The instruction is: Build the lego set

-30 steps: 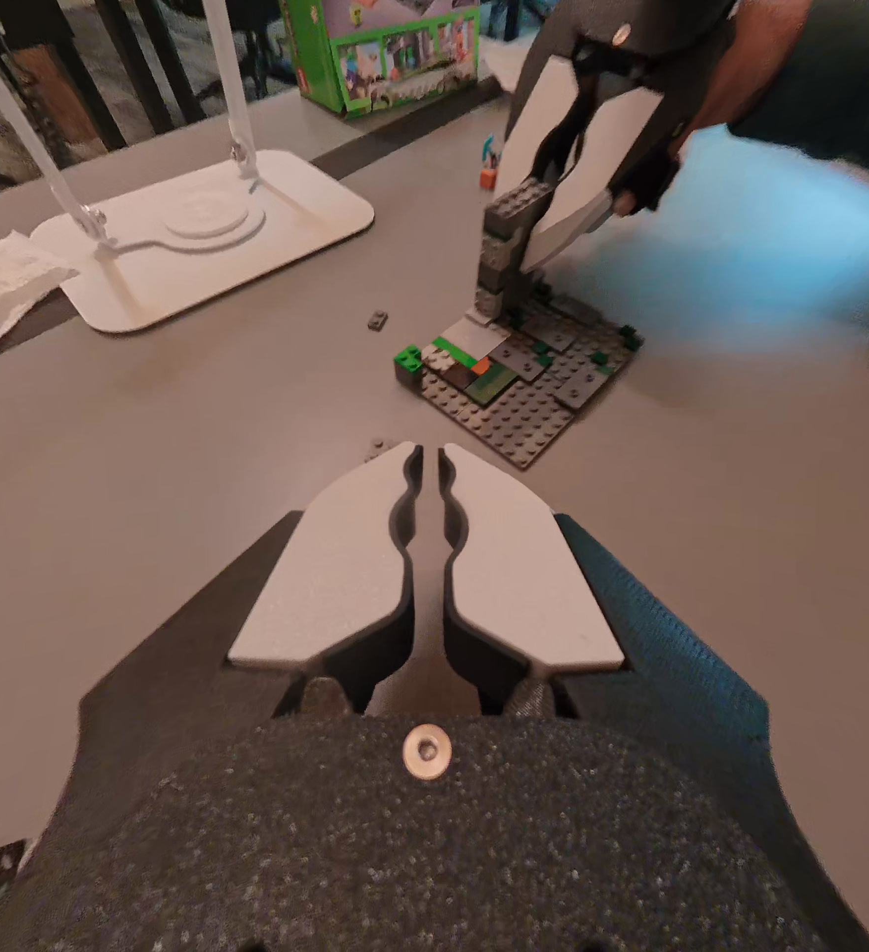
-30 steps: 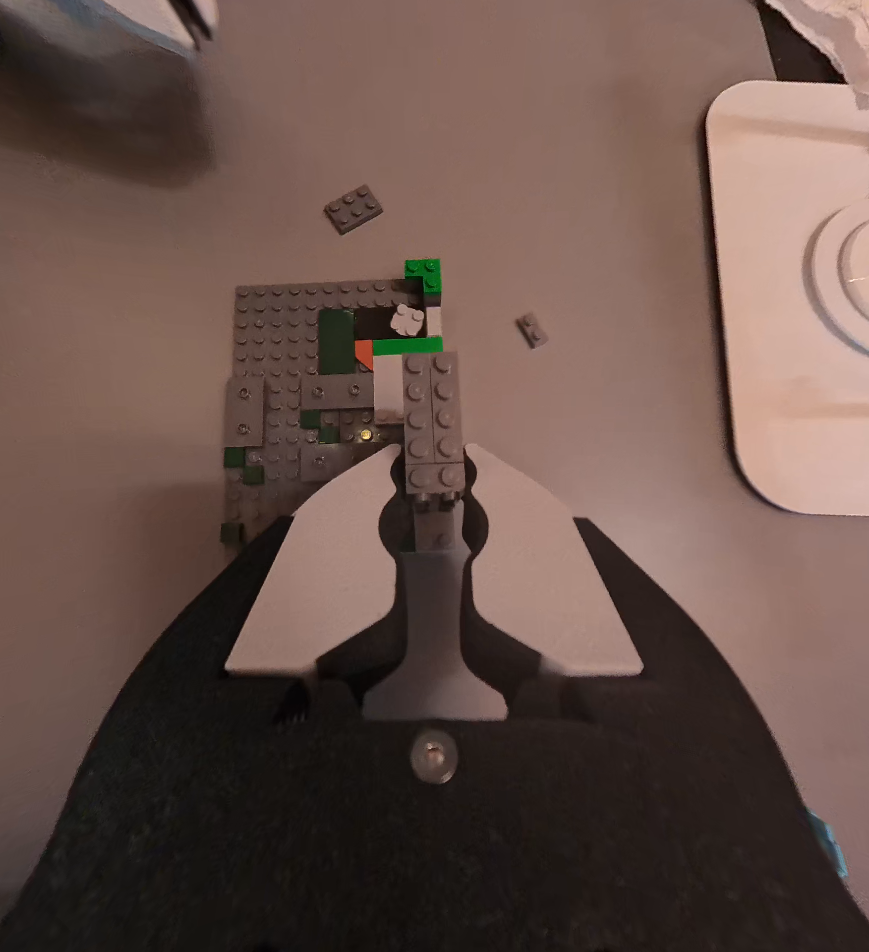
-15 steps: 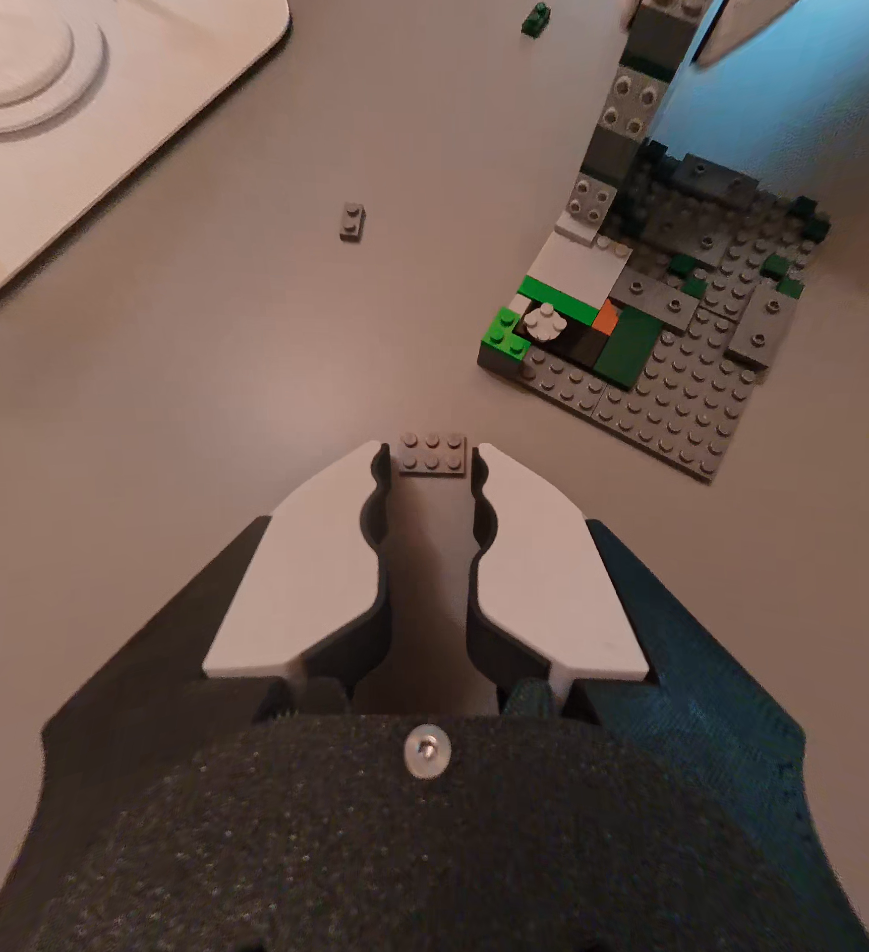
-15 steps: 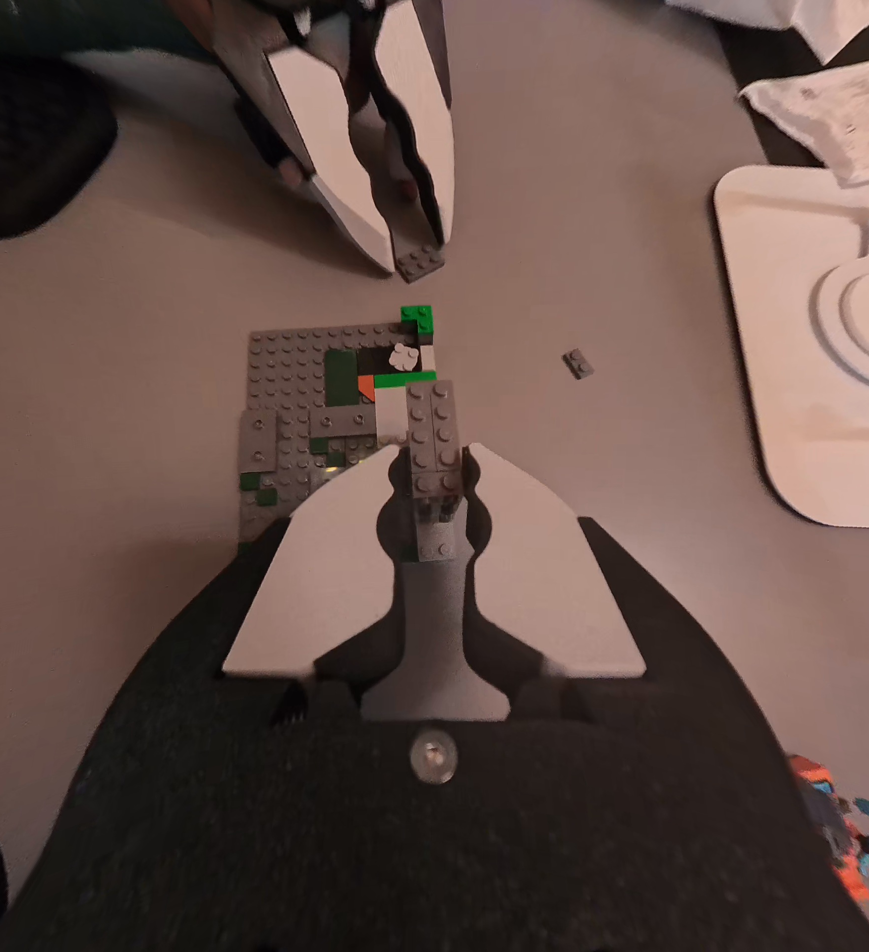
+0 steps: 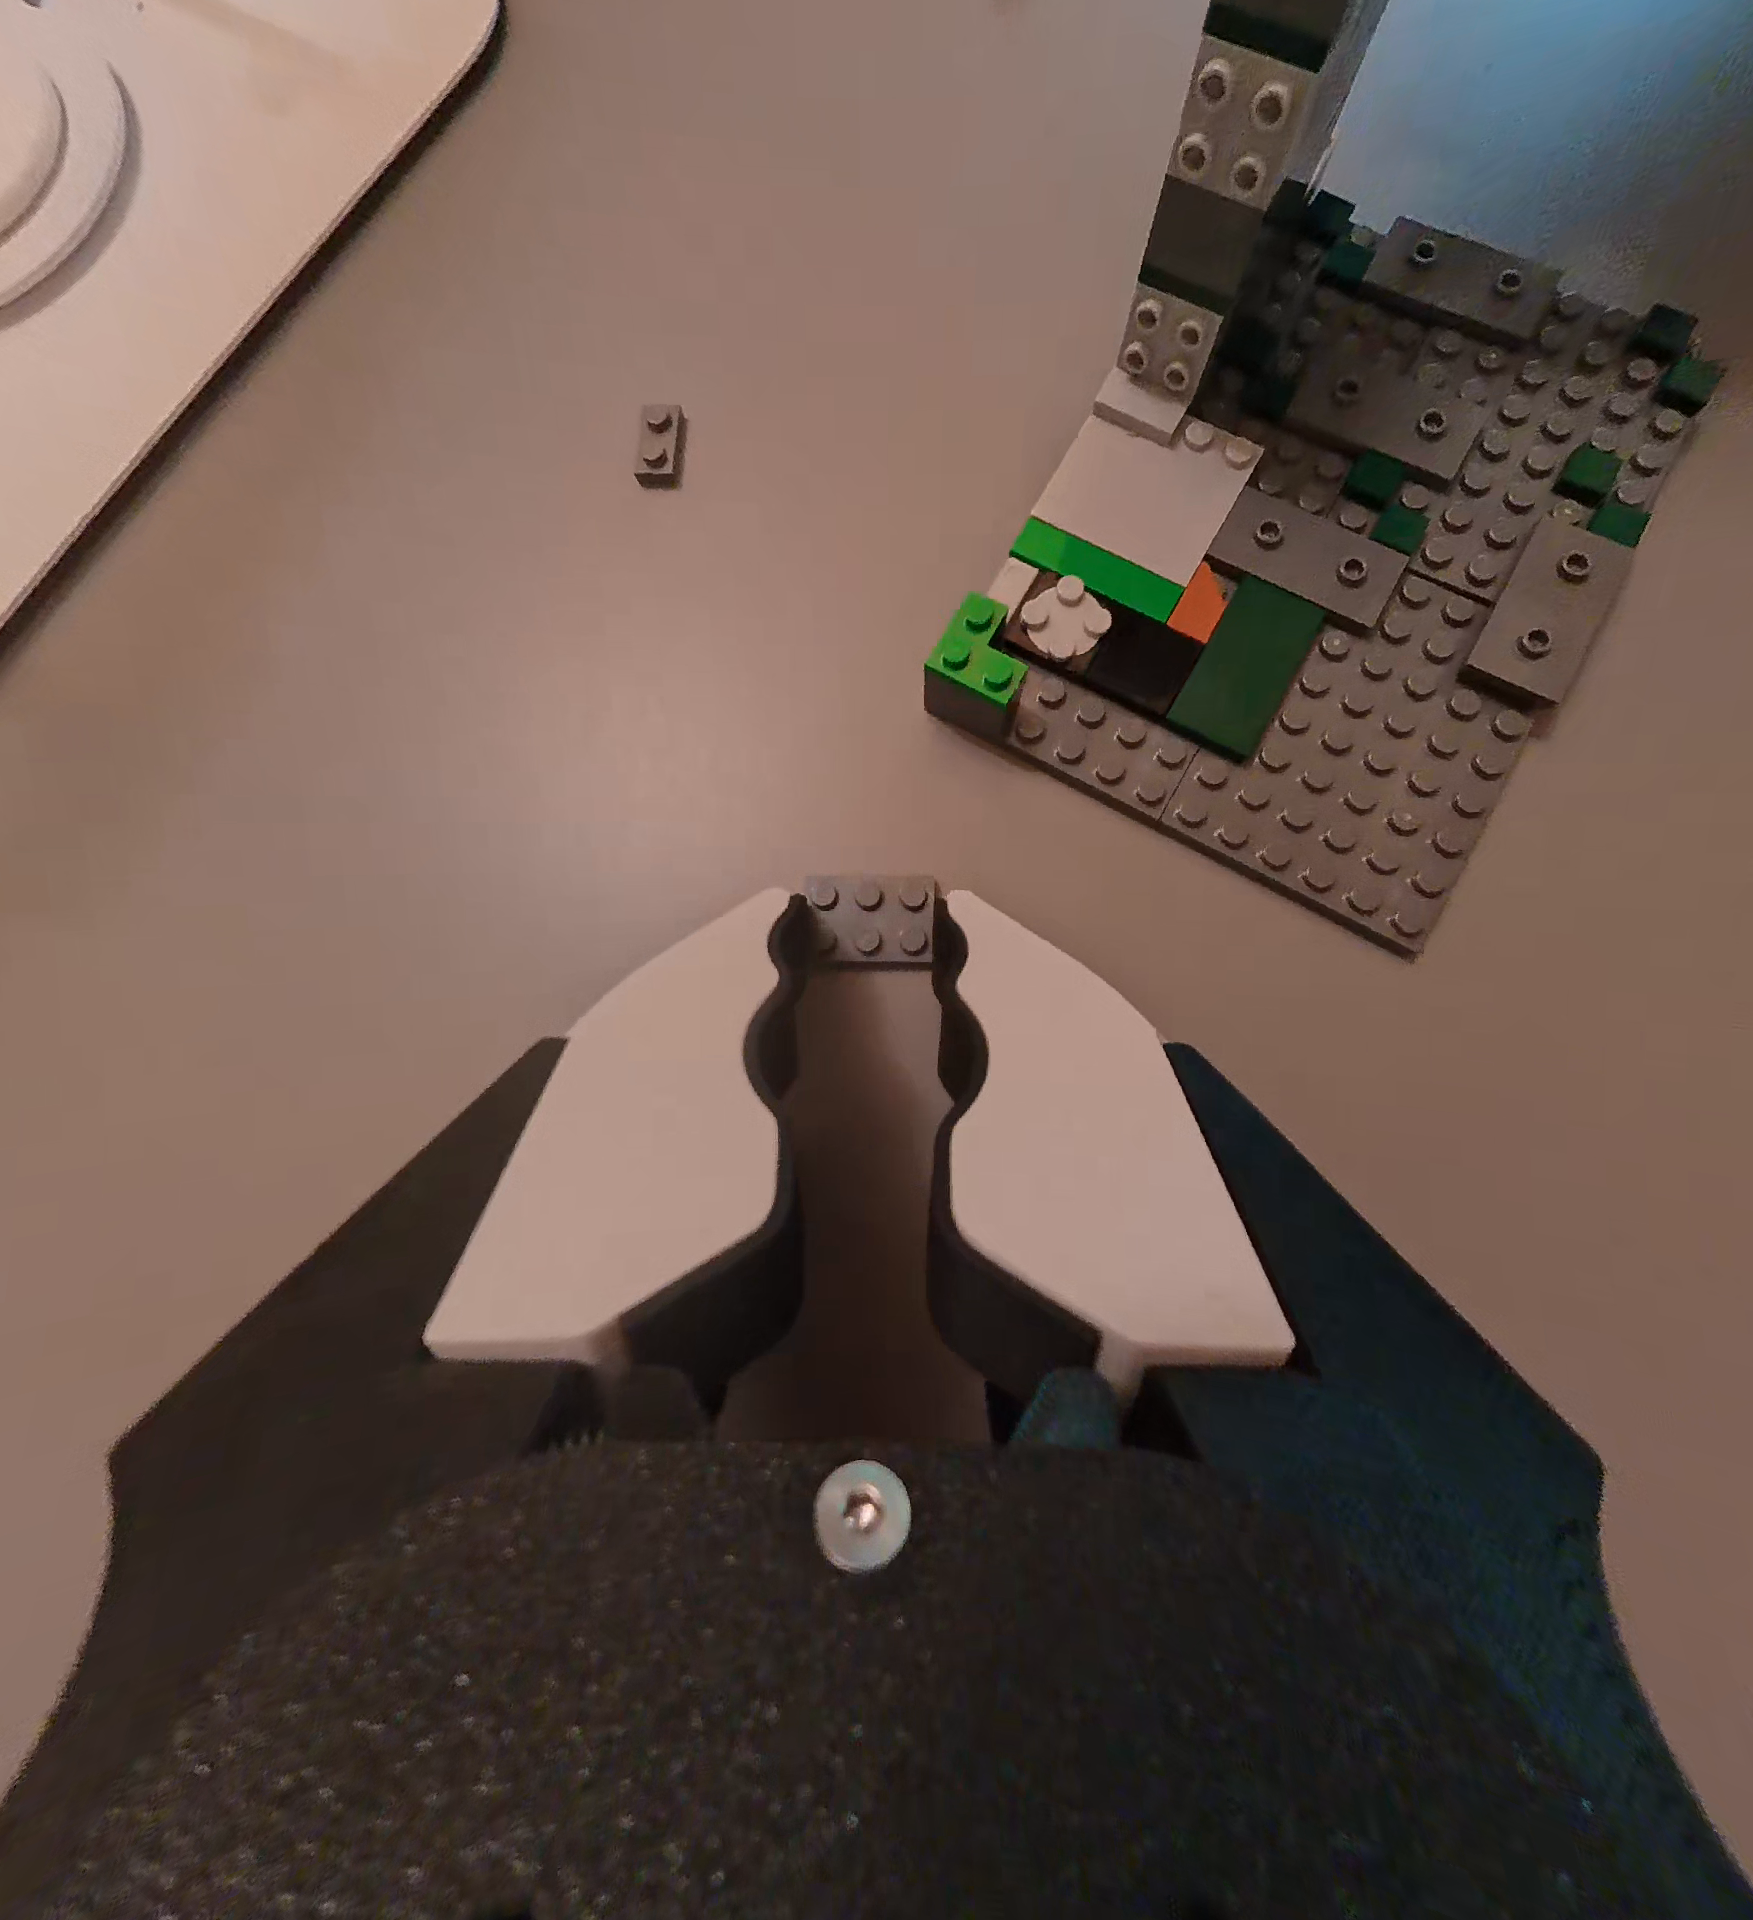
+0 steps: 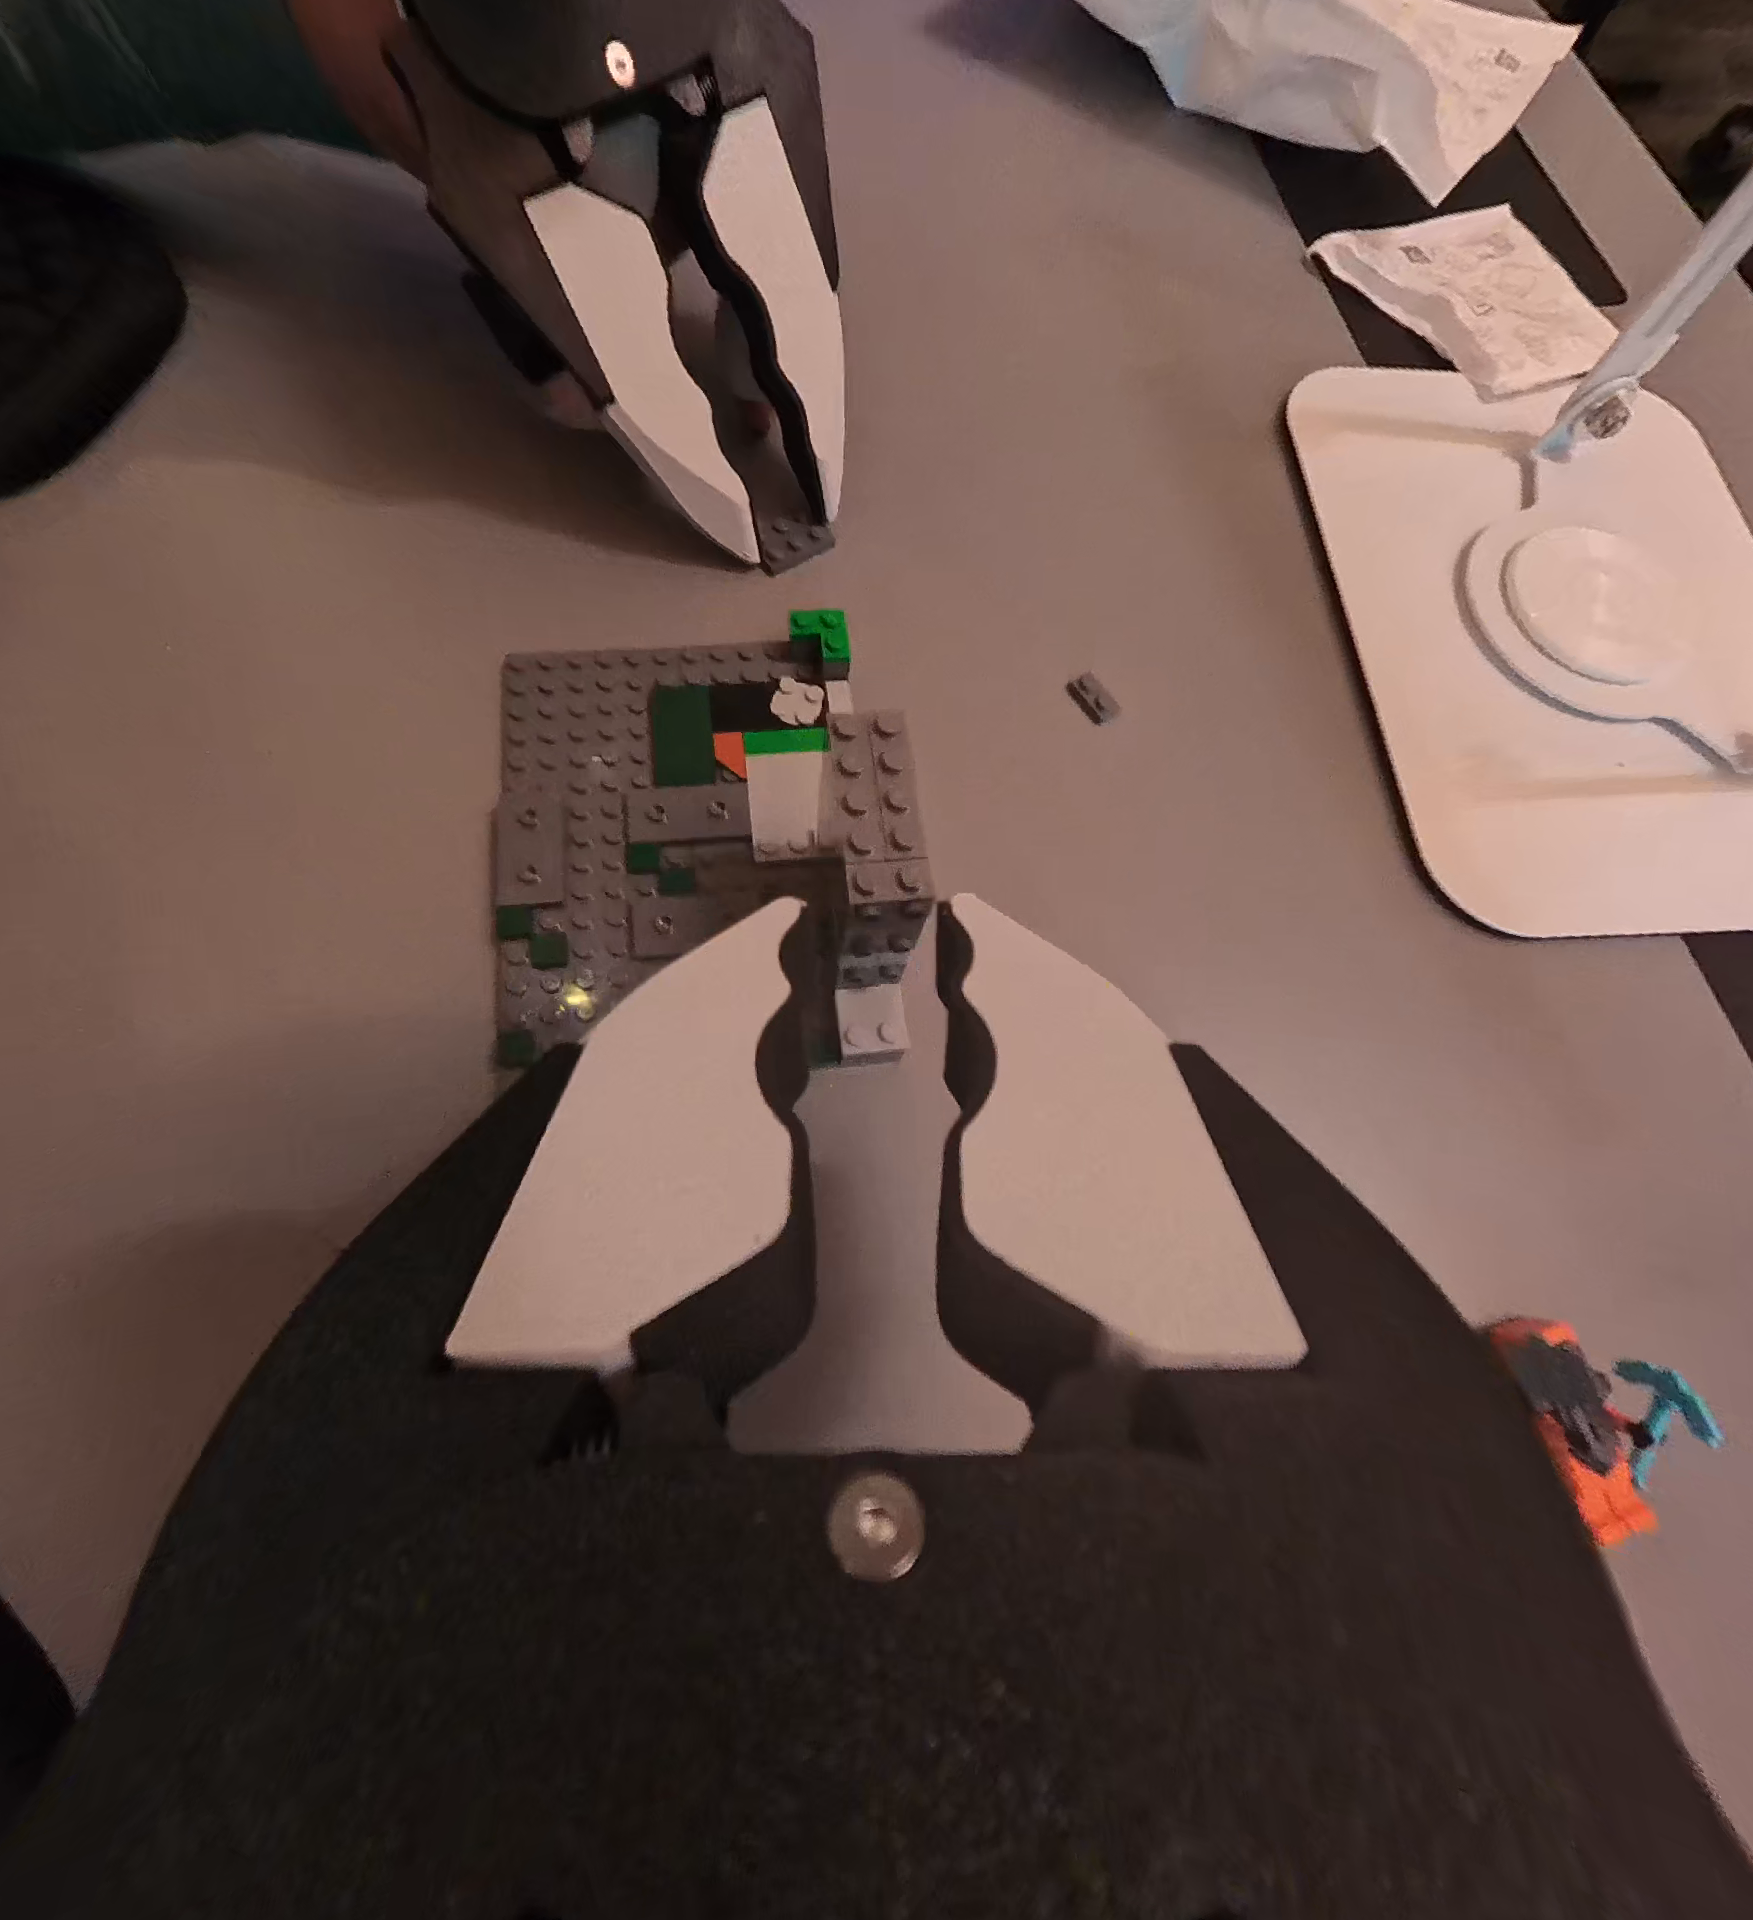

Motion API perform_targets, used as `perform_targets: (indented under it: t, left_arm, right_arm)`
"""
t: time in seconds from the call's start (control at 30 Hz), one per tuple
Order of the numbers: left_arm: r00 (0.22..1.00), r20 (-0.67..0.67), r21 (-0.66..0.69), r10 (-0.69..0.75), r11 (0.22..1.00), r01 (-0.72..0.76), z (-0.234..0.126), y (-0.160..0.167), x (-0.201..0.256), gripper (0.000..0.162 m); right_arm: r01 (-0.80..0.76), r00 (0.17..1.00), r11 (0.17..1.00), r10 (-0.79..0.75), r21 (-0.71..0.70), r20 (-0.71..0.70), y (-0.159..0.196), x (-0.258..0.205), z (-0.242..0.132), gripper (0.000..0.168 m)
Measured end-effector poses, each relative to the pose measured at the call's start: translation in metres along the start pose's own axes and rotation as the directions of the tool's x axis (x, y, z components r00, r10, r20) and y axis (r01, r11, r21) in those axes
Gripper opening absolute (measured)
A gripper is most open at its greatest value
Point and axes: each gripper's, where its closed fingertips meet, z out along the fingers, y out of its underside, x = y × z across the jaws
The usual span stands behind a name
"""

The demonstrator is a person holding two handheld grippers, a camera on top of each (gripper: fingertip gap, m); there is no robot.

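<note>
We have the dark grey two-by-three plate [image 5: 872, 925] pinched at our left gripper [image 5: 870, 920] tips, low over the table just beside the grey baseplate [image 5: 1371, 810]. Our right gripper [image 6: 870, 914] hangs spread, gripping nothing, over the grey brick tower [image 6: 877, 831]. The shallow tip hold could let the plate twist or drop when pressed onto studs.

Grey baseplate [image 5: 1371, 821] bears bright green [image 5: 971, 655], dark green [image 5: 1246, 665], orange [image 5: 1201, 606] and black [image 5: 1142, 665] pieces; white lamp base [image 6: 1537, 748]; grey table [image 5: 436, 831].
</note>
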Motion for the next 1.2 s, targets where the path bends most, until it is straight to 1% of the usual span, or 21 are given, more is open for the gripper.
perform_targets:
  t: [0.13, 0.2, 0.23, 0.3, 0.5, 0.53, 0.57, 0.63, 0.7, 0.87, 0.9, 0.97, 1.1, 1.13, 1.2]
  left_arm:
    - [1.000, 0.003, 0.004, 0.004, 1.000, -0.004, -0.001, 0.001, 0.003, 0.023]
    - [1.000, -0.003, 0.008, 0.005, 1.000, -0.005, -0.001, 0.001, 0.006, 0.022]
    - [1.000, -0.003, 0.011, 0.006, 1.000, -0.006, -0.001, 0.001, 0.007, 0.022]
    - [1.000, -0.002, 0.018, 0.010, 1.000, -0.010, -0.002, 0.001, 0.008, 0.022]
    - [1.000, 0.009, 0.041, 0.017, 0.999, -0.018, -0.003, 0.002, 0.009, 0.022]
    - [1.000, 0.006, 0.052, 0.021, 0.998, -0.022, -0.004, 0.001, 0.010, 0.007]
    - [1.000, 0.006, 0.059, 0.022, 0.998, -0.022, -0.004, 0.000, 0.010, 0.000]
    - [1.000, 0.008, 0.063, 0.027, 0.998, -0.027, -0.005, 0.001, 0.010, 0.000]
    - [0.999, 0.015, 0.052, 0.030, 0.998, -0.031, -0.005, 0.003, 0.008, 0.000]
    - [1.000, 0.013, 0.064, 0.021, 0.998, -0.022, -0.005, 0.002, 0.007, 0.000]
    - [1.000, 0.019, 0.069, 0.015, 0.997, -0.017, -0.006, 0.002, 0.005, 0.001]
    - [0.999, 0.035, 0.080, 0.005, 0.997, -0.007, -0.009, 0.001, 0.000, 0.012]
    - [0.998, 0.055, 0.097, 0.020, 0.995, -0.025, -0.021, -0.004, -0.017, 0.025]
    - [0.998, 0.058, 0.099, 0.034, 0.994, -0.040, -0.023, -0.005, -0.022, 0.026]
    - [0.997, 0.017, 0.086, 0.081, 0.993, -0.082, -0.026, -0.003, -0.025, 0.025]
  right_arm:
    - [0.020, 1.000, 0.998, -0.020, -0.052, 0.006, 0.005, -0.002, 0.011, 0.030]
    - [0.043, 0.999, 0.996, -0.042, -0.081, 0.018, 0.006, -0.001, 0.018, 0.031]
    - [0.051, 0.998, 0.995, -0.049, -0.089, 0.030, 0.006, 0.000, 0.021, 0.030]
    - [0.073, 0.995, 0.993, -0.067, -0.096, 0.070, 0.004, 0.001, 0.027, 0.020]
    - [0.121, 0.976, 0.988, -0.102, -0.093, 0.194, 0.000, 0.006, 0.034, 0.018]
    - [0.124, 0.973, 0.988, -0.103, -0.092, 0.207, 0.000, 0.006, 0.034, 0.017]
    - [0.125, 0.971, 0.988, -0.103, -0.091, 0.218, -0.001, 0.007, 0.035, 0.017]
    - [0.120, 0.969, 0.989, -0.097, -0.091, 0.227, -0.001, 0.006, 0.035, 0.018]
    - [0.105, 0.970, 0.992, -0.086, -0.076, 0.226, -0.004, 0.005, 0.033, 0.024]
    - [0.083, 0.982, 0.996, -0.078, -0.021, 0.173, -0.016, 0.002, 0.020, 0.032]
    - [0.077, 0.985, 0.997, -0.074, -0.012, 0.156, -0.018, 0.001, 0.016, 0.032]
    - [0.060, 0.991, 0.998, -0.060, 0.010, 0.120, -0.021, 0.001, 0.008, 0.033]
    - [0.012, 0.997, 0.996, -0.019, 0.084, 0.081, -0.023, -0.006, -0.008, 0.032]
    - [0.001, 0.997, 0.995, -0.008, 0.095, 0.073, -0.021, -0.008, -0.011, 0.032]
    - [-0.024, 0.998, 0.994, 0.017, 0.110, 0.066, -0.015, -0.012, -0.017, 0.032]
